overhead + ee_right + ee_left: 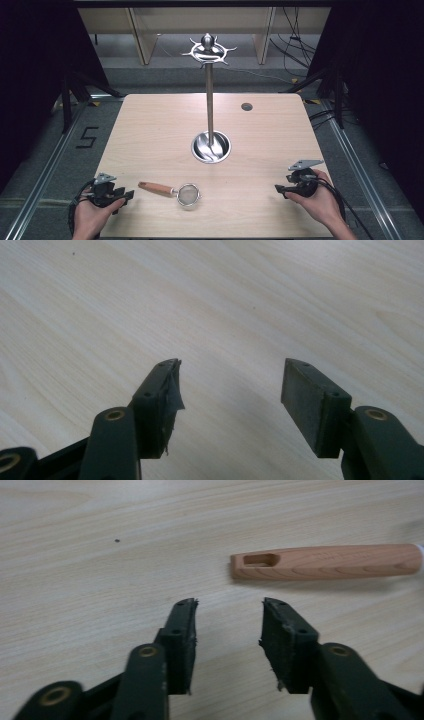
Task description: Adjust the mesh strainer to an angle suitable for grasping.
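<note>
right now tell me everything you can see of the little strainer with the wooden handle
The strainer lies flat on the table, near its front edge. It has a round fine-mesh bowl in a metal rim and a light wooden handle with a slot at its end. The handle points toward the left tongs, which stand open just short of it, touching nothing.

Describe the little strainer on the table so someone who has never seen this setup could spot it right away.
Start at the tall metal stand rising from a round steel base in the middle of the wooden table. Come toward the near edge, slightly left: the strainer lies flat there, near the left gripper. Its wooden handle and small round mesh bowl set it apart.
</note>
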{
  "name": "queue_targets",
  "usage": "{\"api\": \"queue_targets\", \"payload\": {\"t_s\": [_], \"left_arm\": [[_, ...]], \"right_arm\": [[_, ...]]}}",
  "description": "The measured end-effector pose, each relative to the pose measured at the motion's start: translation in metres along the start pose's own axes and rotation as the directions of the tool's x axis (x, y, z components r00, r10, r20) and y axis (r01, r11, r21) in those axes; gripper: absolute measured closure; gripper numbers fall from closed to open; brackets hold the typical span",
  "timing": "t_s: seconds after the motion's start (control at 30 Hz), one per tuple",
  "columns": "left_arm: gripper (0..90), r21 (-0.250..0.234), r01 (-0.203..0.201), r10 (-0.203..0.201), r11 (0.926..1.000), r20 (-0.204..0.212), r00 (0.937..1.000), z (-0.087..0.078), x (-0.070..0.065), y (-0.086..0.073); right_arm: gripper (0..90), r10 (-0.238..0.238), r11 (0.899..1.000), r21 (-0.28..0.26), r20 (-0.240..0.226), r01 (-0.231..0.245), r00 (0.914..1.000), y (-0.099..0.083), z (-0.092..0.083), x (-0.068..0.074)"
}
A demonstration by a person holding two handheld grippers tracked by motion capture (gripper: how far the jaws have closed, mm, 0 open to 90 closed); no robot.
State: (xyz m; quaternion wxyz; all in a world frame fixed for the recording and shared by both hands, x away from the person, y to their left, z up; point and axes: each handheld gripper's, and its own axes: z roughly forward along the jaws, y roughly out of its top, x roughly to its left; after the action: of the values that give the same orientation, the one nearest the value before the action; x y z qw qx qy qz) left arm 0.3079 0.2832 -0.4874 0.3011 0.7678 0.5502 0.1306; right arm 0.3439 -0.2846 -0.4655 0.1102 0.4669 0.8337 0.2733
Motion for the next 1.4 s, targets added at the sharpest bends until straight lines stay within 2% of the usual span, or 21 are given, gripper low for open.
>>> {"api": "queue_targets", "payload": {"t_s": [0.1,0.13,0.2,0.23,0.27,0.43,0.5,0.53,0.67,0.7,0.73,0.83,0.87,0.9,0.97,1.0,1.03,1.1,1.13,1.3,1.4], "left_arm": [[76.9,0.017,-0.026,0.026,0.9995,0.02,0.9995,0.002,-0.007,0.003],[84.2,0.052,-0.055,0.054,0.9971,0.02,0.9983,0.004,-0.009,0.004],[88.2,0.122,-0.098,0.092,0.9877,0.052,0.9944,0.009,-0.015,0.007],[89.1,0.156,-0.107,0.096,0.982,0.075,0.9926,0.012,-0.018,0.009],[89.2,0.195,-0.104,0.089,0.9753,0.086,0.9923,0.017,-0.023,0.013],[89.4,0.236,-0.071,0.061,0.9692,0.052,0.9968,0.028,-0.031,0.025],[89.4,0.246,-0.011,0.004,0.9693,0.032,0.9995,0.032,-0.035,0.028],[89.4,0.258,-0.013,0.007,0.966,0.026,0.9996,0.035,-0.035,0.033],[89.3,0.265,-0.006,0.005,0.9643,0.004,1.0,0.043,-0.037,0.044],[89.3,0.276,-0.026,0.024,0.9607,0.011,0.9996,0.044,-0.036,0.047],[89.3,0.273,0.001,-0.001,0.962,0.002,1.0,0.046,-0.036,0.049],[89.2,0.28,-0.023,0.024,0.9596,-0.002,0.9997,0.053,-0.031,0.06],[89.1,0.273,-0.025,0.028,0.9615,-0.008,0.9996,0.055,-0.03,0.062],[88.6,0.273,-0.065,0.07,0.9598,-0.008,0.9975,0.057,-0.026,0.066],[86.9,0.266,-0.059,0.064,0.9621,-0.008,0.9979,0.062,-0.024,0.072],[87.0,0.255,-0.053,0.057,0.9655,-0.008,0.9983,0.065,-0.024,0.075],[87.6,0.274,-0.045,0.053,0.9606,-0.021,0.9984,0.066,-0.024,0.079],[88.7,0.25,-0.012,0.023,0.9681,-0.041,0.9989,0.07,-0.028,0.083],[89.1,0.234,-0.031,0.042,0.9718,-0.042,0.9982,0.074,-0.029,0.089],[89.2,0.234,-0.066,0.077,0.9701,-0.038,0.9963,0.082,-0.036,0.099],[89.2,0.236,-0.042,0.055,0.9708,-0.052,0.9971,0.088,-0.043,0.106]], "right_arm": [[41.1,0.018,1.0,-0.017,-0.004,-0.019,0.9998,0.0,0.001,0.0],[41.1,0.032,0.999,-0.003,-0.009,-0.032,0.9995,-0.001,0.0,0.0],[41.1,-0.005,1.0,-0.015,-0.004,0.005,1.0,-0.001,0.001,-0.004],[41.2,0.011,1.0,-0.01,-0.008,-0.011,0.9999,-0.001,0.001,-0.004],[41.1,0.017,1.0,-0.006,-0.013,-0.018,0.9998,-0.001,-0.001,-0.003],[41.1,0.003,1.0,-0.023,-0.004,-0.003,1.0,-0.002,-0.001,-0.005],[41.1,0.026,1.0,-0.012,-0.013,-0.026,0.9996,-0.001,-0.003,-0.004],[41.0,0.027,1.0,-0.012,-0.013,-0.027,0.9996,-0.002,-0.003,-0.005],[40.9,0.03,0.999,-0.014,-0.015,-0.03,0.9994,-0.002,-0.002,-0.006],[40.9,0.03,0.999,-0.013,-0.017,-0.03,0.9994,-0.002,-0.002,-0.006],[40.9,0.018,1.0,-0.012,-0.017,-0.018,0.9997,-0.002,-0.002,-0.007],[40.9,0.026,1.0,-0.012,-0.021,-0.026,0.9994,-0.002,-0.002,-0.006],[40.9,0.021,1.0,-0.002,-0.022,-0.021,0.9995,-0.002,-0.002,-0.006],[40.9,0.026,1.0,-0.007,-0.021,-0.027,0.9994,-0.002,-0.002,-0.006],[40.8,0.035,0.999,-0.015,-0.027,-0.035,0.999,-0.003,0.0,-0.005],[40.8,0.029,0.998,-0.056,-0.016,-0.03,0.9995,-0.005,0.005,-0.005],[40.8,0.021,0.998,-0.052,-0.018,-0.022,0.9996,-0.005,0.004,-0.005],[40.8,0.039,0.999,-0.027,-0.027,-0.04,0.9989,-0.003,0.002,-0.005],[40.8,0.046,0.999,-0.007,-0.029,-0.046,0.9985,-0.003,-0.001,-0.005],[40.8,0.052,0.999,-0.008,-0.029,-0.053,0.9982,-0.003,-0.001,-0.007],[40.8,0.046,0.999,-0.011,-0.029,-0.046,0.9985,-0.003,-0.001,-0.007]]}}
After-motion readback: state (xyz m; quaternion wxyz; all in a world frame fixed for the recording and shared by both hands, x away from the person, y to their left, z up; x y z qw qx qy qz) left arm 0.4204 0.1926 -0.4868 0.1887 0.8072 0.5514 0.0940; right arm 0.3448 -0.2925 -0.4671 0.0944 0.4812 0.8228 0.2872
